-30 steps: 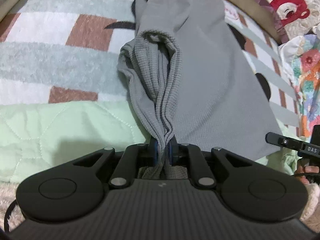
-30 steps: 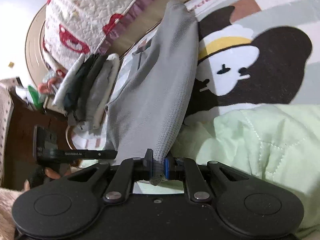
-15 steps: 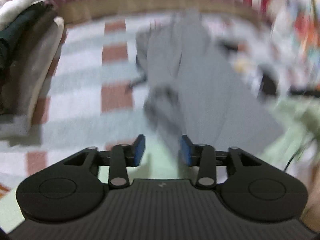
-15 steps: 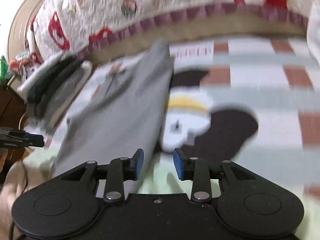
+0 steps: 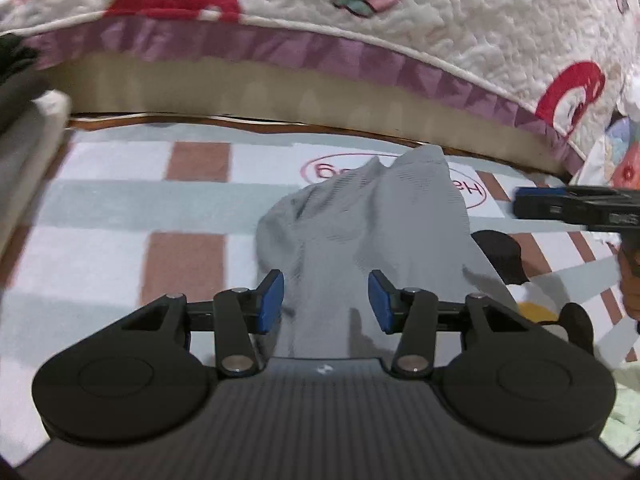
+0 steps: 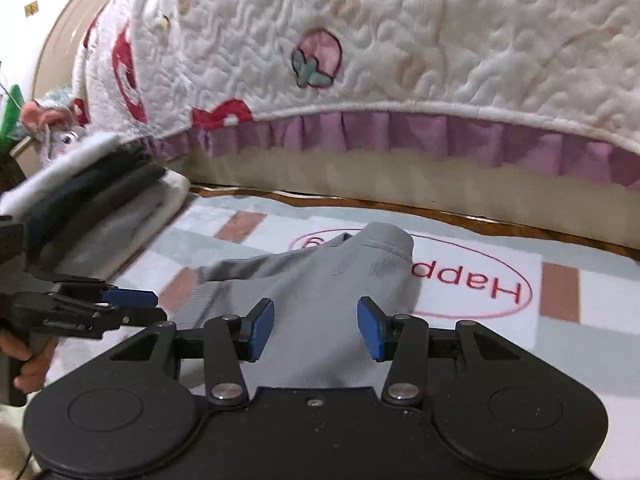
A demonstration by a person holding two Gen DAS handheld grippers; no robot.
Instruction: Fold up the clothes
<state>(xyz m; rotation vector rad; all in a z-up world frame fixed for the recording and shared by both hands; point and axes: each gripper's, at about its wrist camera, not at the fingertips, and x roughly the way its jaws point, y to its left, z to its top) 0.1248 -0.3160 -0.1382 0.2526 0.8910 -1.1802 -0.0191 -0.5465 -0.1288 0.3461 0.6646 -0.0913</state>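
A grey knit garment (image 5: 372, 224) lies in a long bunched strip on the striped blanket (image 5: 100, 208), its far end peaked near the pink "Happy" oval. My left gripper (image 5: 326, 302) hovers open over its near part, blue pads apart and touching no cloth. In the right wrist view the same garment (image 6: 320, 276) runs under my right gripper (image 6: 316, 328), whose jaws are opening with nothing pinched between them. The left gripper (image 6: 132, 306) shows at that view's left edge, and the right gripper (image 5: 576, 210) at the left wrist view's right edge.
A white quilted cover (image 6: 400, 60) with a purple frill hangs over the bed edge behind the blanket. A stack of folded clothes (image 6: 92, 208) sits at the left. A hand (image 6: 28, 360) grips the left tool's handle. Pale green quilt (image 5: 628, 412) lies at lower right.
Both grippers let go of the grey garment and opened. Both swept forward toward its far end by the bed edge, and the garment now lies loose on the blanket.
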